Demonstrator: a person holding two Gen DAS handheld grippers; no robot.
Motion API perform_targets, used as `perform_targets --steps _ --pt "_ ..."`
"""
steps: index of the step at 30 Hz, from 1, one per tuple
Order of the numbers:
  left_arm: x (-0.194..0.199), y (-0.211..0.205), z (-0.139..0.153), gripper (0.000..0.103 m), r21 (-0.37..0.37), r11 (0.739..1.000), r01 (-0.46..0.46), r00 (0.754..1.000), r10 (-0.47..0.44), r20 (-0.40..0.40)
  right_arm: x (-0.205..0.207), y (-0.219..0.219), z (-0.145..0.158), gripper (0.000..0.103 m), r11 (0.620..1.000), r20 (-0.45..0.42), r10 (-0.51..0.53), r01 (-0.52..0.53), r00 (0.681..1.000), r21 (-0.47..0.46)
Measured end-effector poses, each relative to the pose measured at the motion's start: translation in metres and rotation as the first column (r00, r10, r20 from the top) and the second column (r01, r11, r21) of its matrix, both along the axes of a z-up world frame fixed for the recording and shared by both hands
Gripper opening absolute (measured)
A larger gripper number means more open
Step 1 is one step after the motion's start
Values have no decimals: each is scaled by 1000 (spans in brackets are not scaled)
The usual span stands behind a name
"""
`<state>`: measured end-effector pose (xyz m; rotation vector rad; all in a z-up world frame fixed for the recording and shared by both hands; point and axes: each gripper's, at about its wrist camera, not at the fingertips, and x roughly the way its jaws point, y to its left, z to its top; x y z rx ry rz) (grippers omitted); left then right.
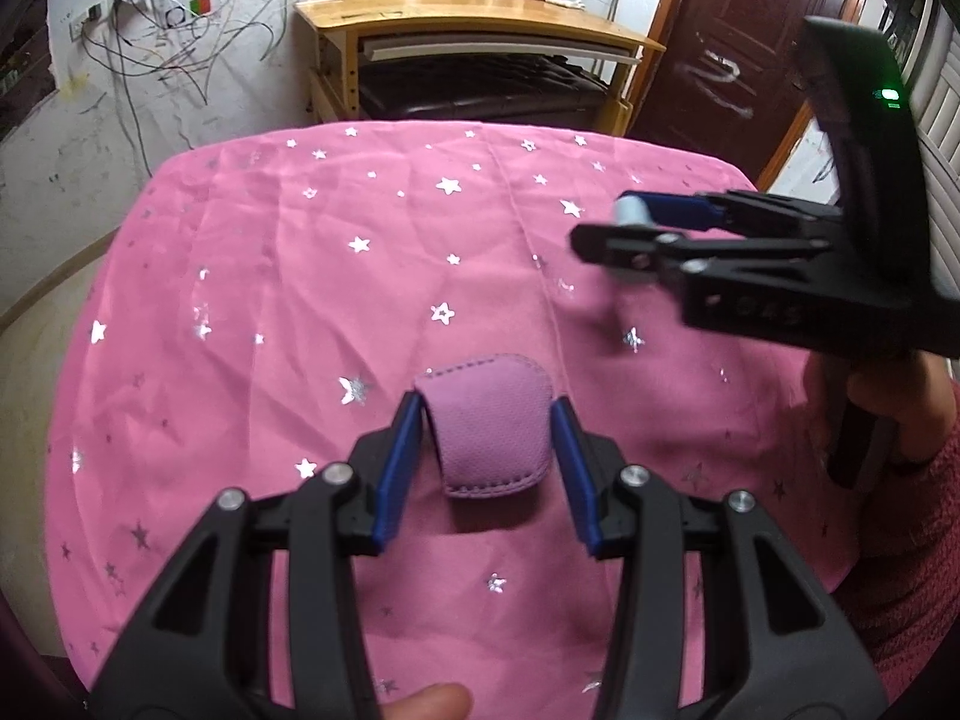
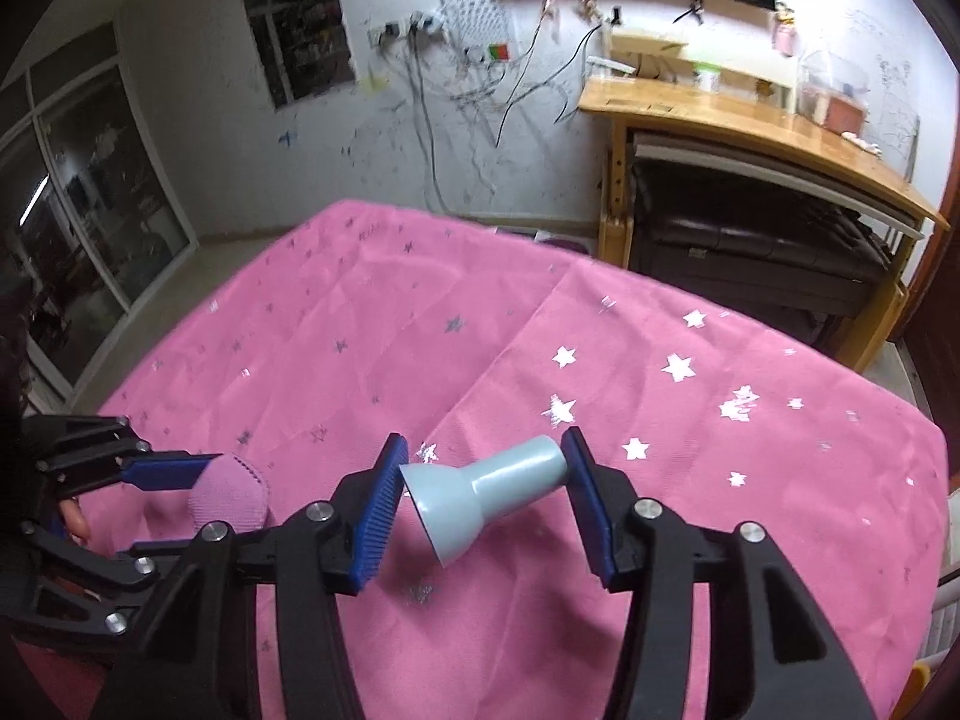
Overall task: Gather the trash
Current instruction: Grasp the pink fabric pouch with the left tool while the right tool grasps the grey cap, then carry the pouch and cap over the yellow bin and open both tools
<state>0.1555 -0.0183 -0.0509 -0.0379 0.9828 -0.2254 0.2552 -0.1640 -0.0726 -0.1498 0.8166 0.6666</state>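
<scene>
My left gripper (image 1: pixel 487 420) is shut on a rolled purple fabric piece (image 1: pixel 489 429) and holds it just above the pink star-print tablecloth (image 1: pixel 300 300). It also shows at the left of the right wrist view (image 2: pixel 198 498), with the purple piece (image 2: pixel 231 495) between its blue pads. My right gripper (image 2: pixel 483 480) is shut on a pale blue funnel-shaped plastic piece (image 2: pixel 480 492), gripped end to end, above the cloth (image 2: pixel 660 480). In the left wrist view the right gripper (image 1: pixel 606 228) hovers at the right with the pale blue piece (image 1: pixel 630 211) at its tip.
A wooden desk (image 1: pixel 480 18) with a dark bench under it stands beyond the table's far edge, also seen in the right wrist view (image 2: pixel 750 126). A brown door (image 1: pixel 750 30) is at the right. Loose cables (image 1: pixel 168 54) hang on the white wall.
</scene>
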Motion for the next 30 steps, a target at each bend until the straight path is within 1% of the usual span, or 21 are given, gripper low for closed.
perform_targets --steps 2,6,11,16,19,22,24,25,27,28,30 --pt "1 -3 2 42 10 1000 1 1000 -1 7 -4 -9 8 47 999 13 -20 20 1000 26" --pt "-1 -15 8 42 44 999 9 1000 -10 29 -18 -42 23 47 993 33 -77 74 996 94" --pt "0 -35 12 42 66 997 38 998 -41 40 -42 -97 35 47 968 48 -180 168 982 187" --pt "2 -59 16 42 90 993 82 995 -86 52 -69 -155 37 47 930 54 -300 280 952 236" --pt "2 -73 17 42 96 990 104 992 -109 56 -82 -190 31 47 899 41 -379 358 924 253" --pt "2 -90 17 42 105 985 134 989 -140 53 -92 -230 22 47 852 18 -472 451 881 267" --pt "2 -100 17 42 111 982 152 986 -158 51 -99 -254 15 47 818 18 -535 513 844 258" --pt "3 -107 18 42 111 980 163 984 -169 49 -103 -270 11 47 791 17 -581 559 814 247" --pt "0 -119 20 42 115 976 186 980 -193 53 -107 -291 1 47 757 11 -629 609 777 237" --pt "0 -126 21 42 120 973 199 977 -207 54 -110 -306 -3 47 727 5 -665 647 746 231" --pt "-3 -138 22 42 128 966 224 971 -233 55 -113 -321 -12 47 695 -3 -701 683 714 224"
